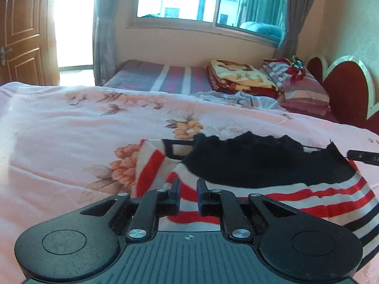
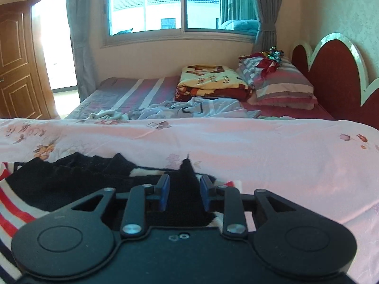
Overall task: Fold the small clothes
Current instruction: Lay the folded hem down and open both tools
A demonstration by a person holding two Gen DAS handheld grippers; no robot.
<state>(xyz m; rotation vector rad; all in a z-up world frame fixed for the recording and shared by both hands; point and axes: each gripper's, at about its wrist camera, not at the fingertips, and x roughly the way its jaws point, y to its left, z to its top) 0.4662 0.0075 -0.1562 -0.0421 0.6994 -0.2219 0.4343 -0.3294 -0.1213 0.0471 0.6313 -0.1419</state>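
A small striped garment (image 1: 296, 196), red, white and black with a black knitted panel (image 1: 260, 163) over its upper part, lies on the pink floral bedspread (image 1: 71, 123). The left gripper (image 1: 188, 197) tilts down over the garment's near striped edge, its jaws nearly together and pinching the striped cloth. The right gripper (image 2: 184, 195) also tilts down, at the garment's right end; a raised fold of the black panel stands between its jaws, which sit partly apart, and whether the pads press it cannot be told. Beyond the bedspread a second bed (image 2: 132, 90) carries folded blankets (image 2: 210, 82) and pillows (image 2: 281, 82) under a window (image 2: 163, 4).
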